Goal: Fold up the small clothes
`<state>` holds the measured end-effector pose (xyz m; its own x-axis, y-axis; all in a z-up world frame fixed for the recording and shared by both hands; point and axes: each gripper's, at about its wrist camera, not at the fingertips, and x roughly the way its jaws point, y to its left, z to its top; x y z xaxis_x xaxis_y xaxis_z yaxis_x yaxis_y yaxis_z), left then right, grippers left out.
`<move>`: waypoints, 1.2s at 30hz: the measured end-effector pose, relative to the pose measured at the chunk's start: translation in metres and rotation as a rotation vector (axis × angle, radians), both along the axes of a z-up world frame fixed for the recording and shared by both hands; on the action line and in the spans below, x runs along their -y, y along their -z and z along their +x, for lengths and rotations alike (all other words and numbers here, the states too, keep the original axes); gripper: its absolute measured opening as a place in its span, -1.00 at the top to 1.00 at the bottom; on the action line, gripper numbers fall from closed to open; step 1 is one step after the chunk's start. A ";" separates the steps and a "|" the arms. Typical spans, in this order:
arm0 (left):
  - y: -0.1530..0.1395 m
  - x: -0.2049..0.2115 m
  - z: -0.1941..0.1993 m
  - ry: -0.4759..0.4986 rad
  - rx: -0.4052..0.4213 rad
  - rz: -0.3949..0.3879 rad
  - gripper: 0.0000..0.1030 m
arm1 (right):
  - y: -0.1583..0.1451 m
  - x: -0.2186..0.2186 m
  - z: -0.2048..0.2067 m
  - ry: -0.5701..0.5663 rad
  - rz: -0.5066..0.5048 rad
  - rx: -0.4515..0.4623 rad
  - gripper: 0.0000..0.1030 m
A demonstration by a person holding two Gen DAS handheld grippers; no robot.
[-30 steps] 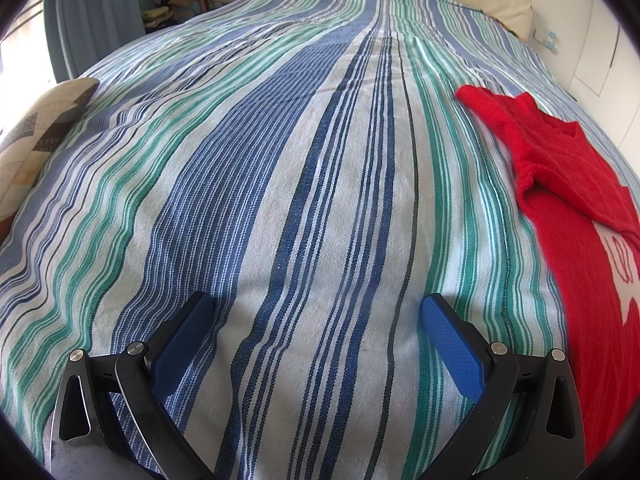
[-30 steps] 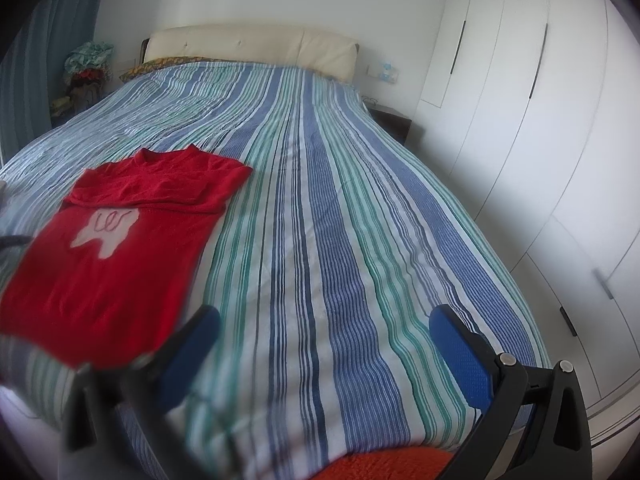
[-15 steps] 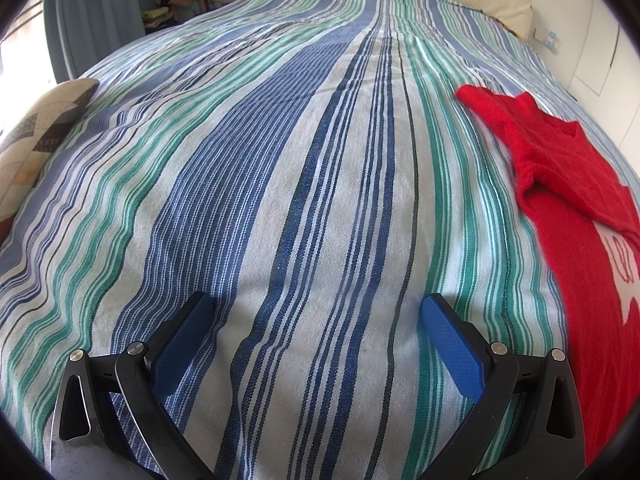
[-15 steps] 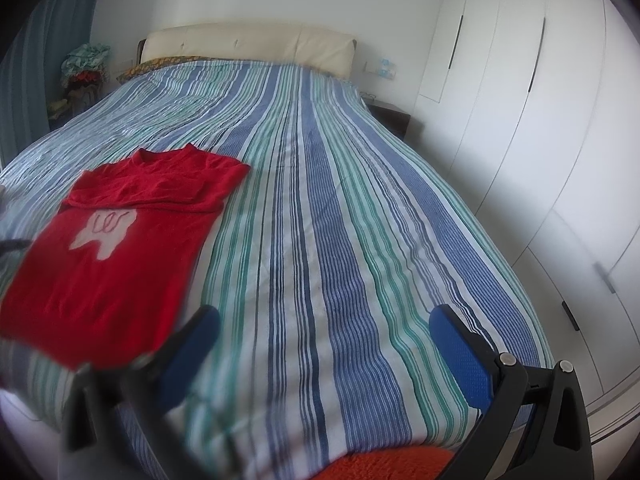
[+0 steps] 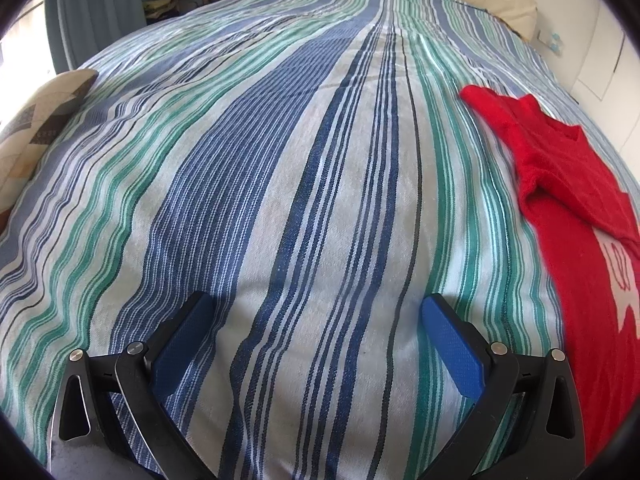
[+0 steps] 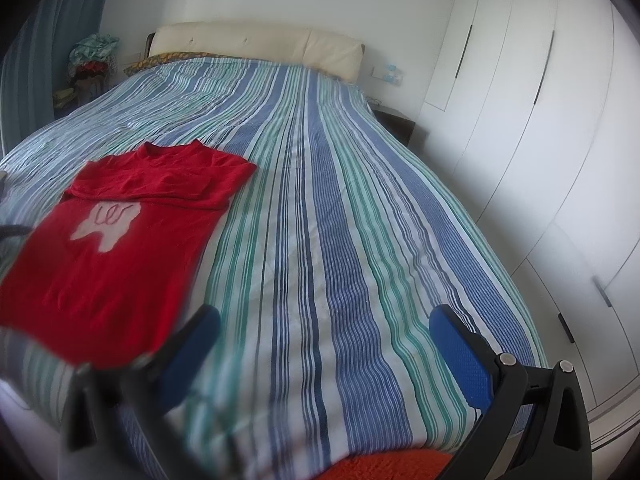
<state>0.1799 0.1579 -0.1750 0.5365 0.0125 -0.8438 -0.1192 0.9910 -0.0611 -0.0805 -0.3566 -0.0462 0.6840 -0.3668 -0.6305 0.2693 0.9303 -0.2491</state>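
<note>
A small red sweater with a pale tooth-shaped patch lies flat on the striped bedspread, sleeves folded across the chest. In the left wrist view the red sweater lies at the right edge. My left gripper is open and empty, low over bare bedspread to the left of the sweater. My right gripper is open and empty near the bed's foot, to the right of the sweater's hem.
A patterned cushion lies at the bed's left edge. A cream headboard stands at the far end. White wardrobe doors line the right side. A pile of clothes sits beyond the bed's far left corner. Something orange shows at the bottom edge.
The right wrist view has shifted slightly, so the sweater sits a little lower and nearer. The left gripper has not moved. Both grippers stay open.
</note>
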 end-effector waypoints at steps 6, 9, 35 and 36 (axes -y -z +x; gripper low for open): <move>0.001 0.001 -0.002 0.004 -0.006 0.003 -0.99 | -0.001 0.001 -0.002 0.005 0.003 0.009 -1.00; 0.001 0.001 -0.003 0.006 -0.001 0.005 -0.99 | -0.001 0.003 -0.002 0.010 0.013 0.010 -1.00; -0.094 0.025 -0.102 0.293 0.003 -0.196 -0.97 | -0.045 0.021 0.000 -0.137 0.013 -0.052 -1.00; -0.092 0.033 -0.110 0.333 -0.016 -0.240 -0.97 | -0.048 0.025 0.003 -0.140 0.053 -0.077 -1.00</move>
